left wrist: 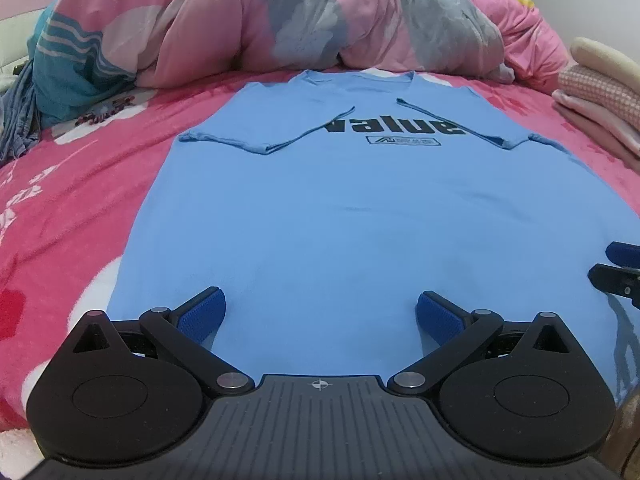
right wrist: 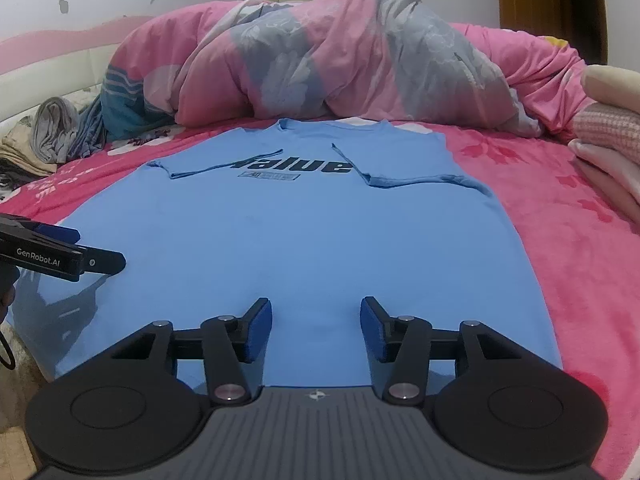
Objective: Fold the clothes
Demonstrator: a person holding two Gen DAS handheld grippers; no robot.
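Observation:
A light blue T-shirt (left wrist: 340,208) (right wrist: 304,240) lies flat on the pink bed, collar away from me, black "value" print showing. Both short sleeves are folded inward over the chest. My left gripper (left wrist: 320,312) hovers wide open over the shirt's hem, left of centre, nothing between its blue pads. My right gripper (right wrist: 316,328) stands open over the hem too, further right, and holds nothing. In the left wrist view the right gripper's finger (left wrist: 618,268) pokes in at the right edge. In the right wrist view the left gripper's body (right wrist: 60,256) shows at the left edge.
A bunched pink and grey quilt (left wrist: 320,20) (right wrist: 340,64) fills the far side of the bed. Folded pink and cream cloths (left wrist: 600,100) (right wrist: 608,140) are stacked at the right. Loose grey and blue garments (right wrist: 56,136) lie at the far left. A pink bedsheet (left wrist: 72,200) surrounds the shirt.

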